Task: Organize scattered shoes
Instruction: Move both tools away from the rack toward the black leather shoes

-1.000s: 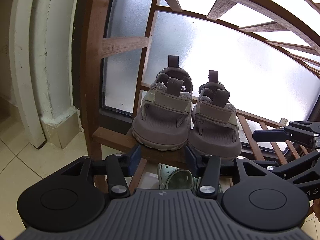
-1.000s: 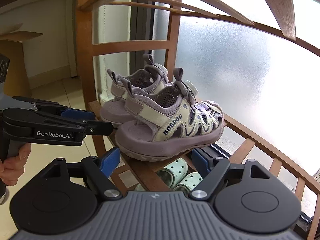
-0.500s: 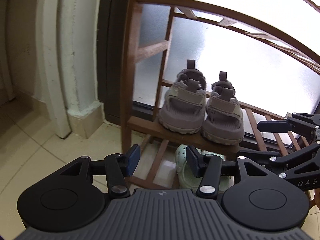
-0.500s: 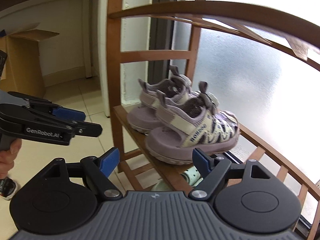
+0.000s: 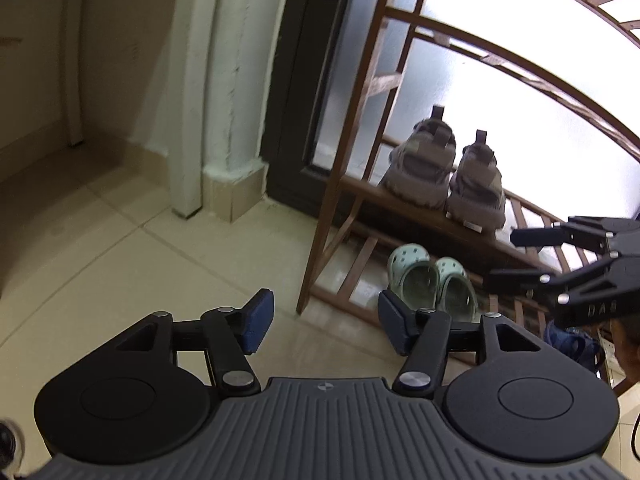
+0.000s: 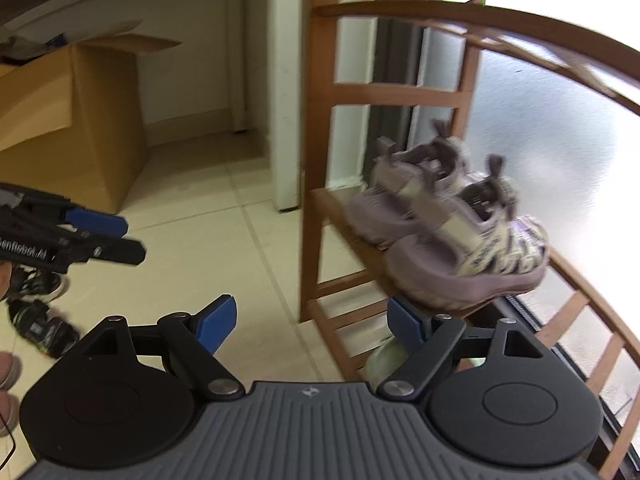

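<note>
Sandals (image 5: 446, 178) on rack (image 5: 404, 216), clogs (image 5: 434, 280) below

Two purple sandals (image 5: 444, 168), two green clogs (image 5: 432, 280), two dark sandals (image 6: 36, 312), one cardboard box (image 6: 80, 120), two tongs (image 5: 324, 328)

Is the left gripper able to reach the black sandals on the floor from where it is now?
Probably yes. The black sandals lie on open tile beside the left gripper, which is open and empty, with nothing visibly between them. It points toward the shoe rack, so it must turn down.
</note>
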